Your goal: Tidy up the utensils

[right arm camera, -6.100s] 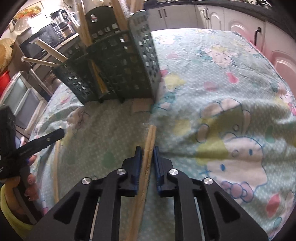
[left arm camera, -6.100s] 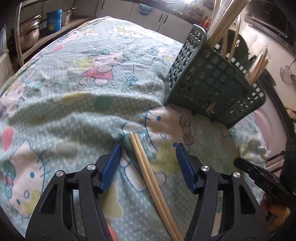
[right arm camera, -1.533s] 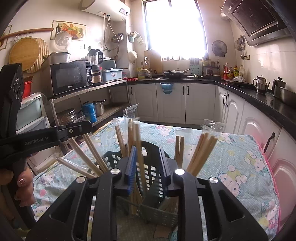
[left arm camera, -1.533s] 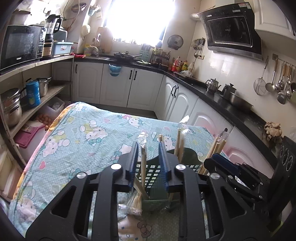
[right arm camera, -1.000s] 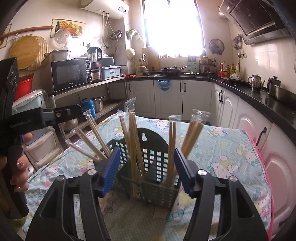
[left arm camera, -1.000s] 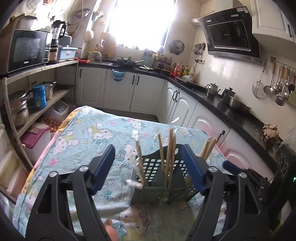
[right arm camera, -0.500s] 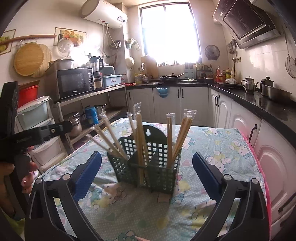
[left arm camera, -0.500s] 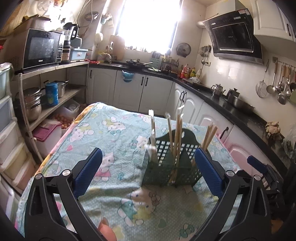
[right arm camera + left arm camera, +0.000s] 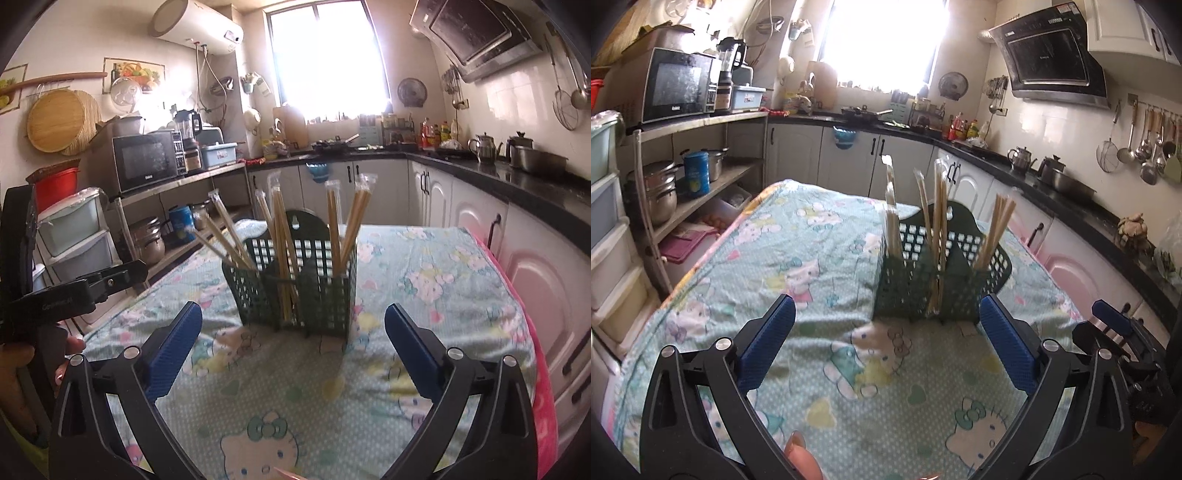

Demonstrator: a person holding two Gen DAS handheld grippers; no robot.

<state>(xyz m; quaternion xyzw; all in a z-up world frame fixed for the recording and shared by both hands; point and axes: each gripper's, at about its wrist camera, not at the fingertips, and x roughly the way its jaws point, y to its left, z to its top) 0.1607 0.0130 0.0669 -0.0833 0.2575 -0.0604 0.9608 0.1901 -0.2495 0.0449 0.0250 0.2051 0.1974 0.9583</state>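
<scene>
Left claw: my left gripper, black frame with blue ribbed pads, stands spread wide over the cloth. Its jaws have just been opening and there is nothing between them.
Right claw: my right gripper, the same black and blue build, is also spread wide with nothing between the pads; its jaws have just been opening too.
Basket: the dark green plastic lattice utensil basket stands upright on the table, ahead of both claws and well apart from the pads. I see it in the left view too.
Chopsticks: pale wooden chopstick pairs in clear plastic sleeves stand on end in the basket's compartments. Some lean out to the left in the right view, others stand nearly straight. In the left view they are slightly blurred.
Which compartment each pair sits in: I cannot tell for certain.
Table: it is covered by a mint green cloth printed with cartoon cats, rumpled near the basket's foot.
Other claw in view: in the right view I see the left gripper's black side at the left edge, held by a hand.
Room: white kitchen cabinets behind the table.
</scene>
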